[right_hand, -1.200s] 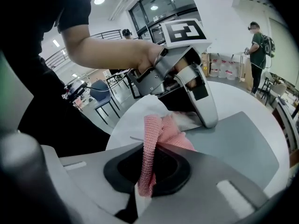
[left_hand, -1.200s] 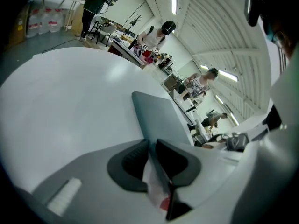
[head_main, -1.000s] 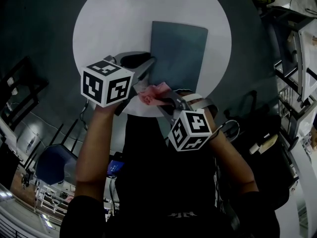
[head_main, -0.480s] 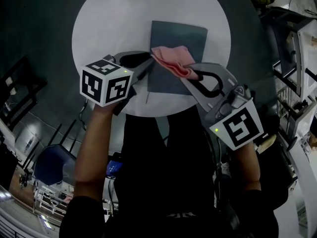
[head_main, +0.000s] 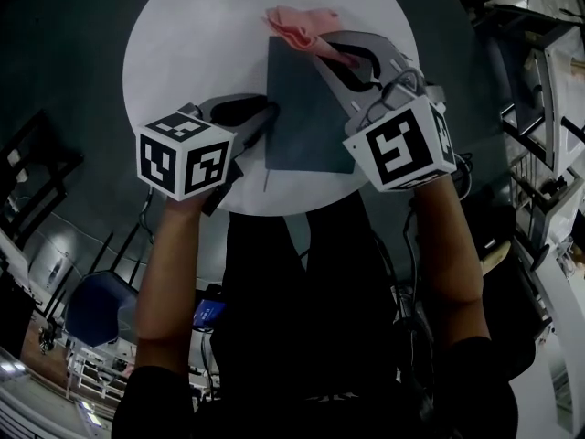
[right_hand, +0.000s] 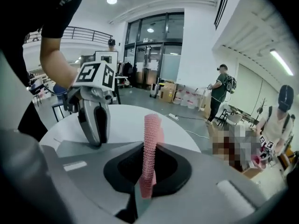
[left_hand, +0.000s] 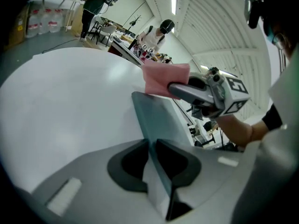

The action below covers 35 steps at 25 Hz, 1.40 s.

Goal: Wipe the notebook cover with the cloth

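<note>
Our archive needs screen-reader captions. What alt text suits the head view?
Seen from above, the right tongs hold a pink cloth at the far edge of a dark notebook on a round white table; the left tongs clamp the notebook's left edge.

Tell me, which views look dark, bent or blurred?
Head view: dim, only the white table is bright. Left gripper view: strong fisheye bending, the notebook soft at its near end. Right gripper view: the cloth sharp, a mosaic patch at right.

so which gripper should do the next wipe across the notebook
Right. The right gripper holds the cloth at the notebook's far edge; the left gripper is clamped on its left edge.
</note>
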Available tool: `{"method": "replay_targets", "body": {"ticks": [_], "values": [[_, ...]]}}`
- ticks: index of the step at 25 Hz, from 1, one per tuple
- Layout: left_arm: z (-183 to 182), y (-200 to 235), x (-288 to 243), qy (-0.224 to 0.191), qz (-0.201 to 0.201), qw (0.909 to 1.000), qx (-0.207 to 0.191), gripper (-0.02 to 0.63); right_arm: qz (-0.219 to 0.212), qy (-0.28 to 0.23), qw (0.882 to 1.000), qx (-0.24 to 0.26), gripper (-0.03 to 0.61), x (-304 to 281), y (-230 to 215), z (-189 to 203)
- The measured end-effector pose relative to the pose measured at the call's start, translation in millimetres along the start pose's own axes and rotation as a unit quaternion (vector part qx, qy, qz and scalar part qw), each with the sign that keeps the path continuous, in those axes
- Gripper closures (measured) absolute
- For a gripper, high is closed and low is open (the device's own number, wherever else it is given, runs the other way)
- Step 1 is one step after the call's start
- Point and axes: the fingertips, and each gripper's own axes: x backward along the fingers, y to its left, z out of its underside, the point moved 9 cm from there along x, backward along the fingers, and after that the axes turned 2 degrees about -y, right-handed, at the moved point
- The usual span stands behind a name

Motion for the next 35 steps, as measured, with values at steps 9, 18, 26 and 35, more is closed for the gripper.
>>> {"method": "replay_targets", "body": {"ticks": [9, 18, 26, 35], "values": [[1.1, 0.6, -0.3, 0.000, 0.000, 1.0000, 0.000, 0.554, -0.031, 0.044, 0.998, -0.008, 0.566, -27.4, 11.2, 27.3], [2.5, 0.9, -1.2, 0.002, 0.003, 1.0000, 0.003, 0.554, -0.055, 0.052, 0.997, -0.017, 0.569, -19.5, 27.4, 29.6], [0.4, -0.6, 0.0, 0.002, 0.004, 1.0000, 0.004, 0.555, -0.092, 0.064, 0.993, -0.026, 0.569, -4.9, 54.5, 29.9], [-0.1, -0.3, -0.7, 0.003, 0.005, 1.0000, 0.006, 0.555, -0.125, 0.070, 0.989, -0.041, 0.569, 10.5, 88.7, 34.0]]}}
